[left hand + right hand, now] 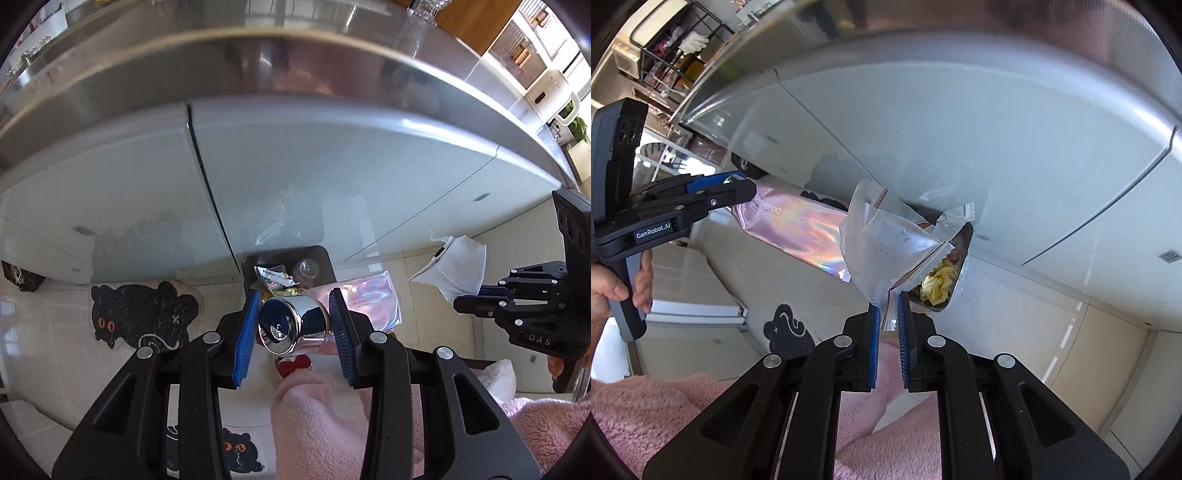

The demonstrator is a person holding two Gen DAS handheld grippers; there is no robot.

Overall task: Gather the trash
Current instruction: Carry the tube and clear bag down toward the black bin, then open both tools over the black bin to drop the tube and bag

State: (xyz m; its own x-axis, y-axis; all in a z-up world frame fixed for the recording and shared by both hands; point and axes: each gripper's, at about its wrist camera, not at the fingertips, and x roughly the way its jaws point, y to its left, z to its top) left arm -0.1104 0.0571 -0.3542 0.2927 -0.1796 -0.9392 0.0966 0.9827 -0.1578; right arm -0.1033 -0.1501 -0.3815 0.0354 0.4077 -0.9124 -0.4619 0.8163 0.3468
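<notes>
My left gripper (293,326) is shut on a shiny holographic pink pouch with a chrome cap (291,325), held over the open dark trash bin (325,258) on the floor below. The pouch also shows in the right wrist view (801,225), held by the left gripper (738,188). My right gripper (886,306) is shut on a clear crumpled plastic wrapper (886,240), held above the bin (964,240). The wrapper shows in the left wrist view (458,262) beside the right gripper (465,304). The bin holds wrappers, a clear cup and yellow crumpled paper (938,282).
A steel counter edge (258,70) and pale grey cabinet doors (332,166) stand right behind the bin. Black cat-shaped mats (144,314) lie on the tiled floor at left. My pink fleece clothing (314,424) fills the lower views.
</notes>
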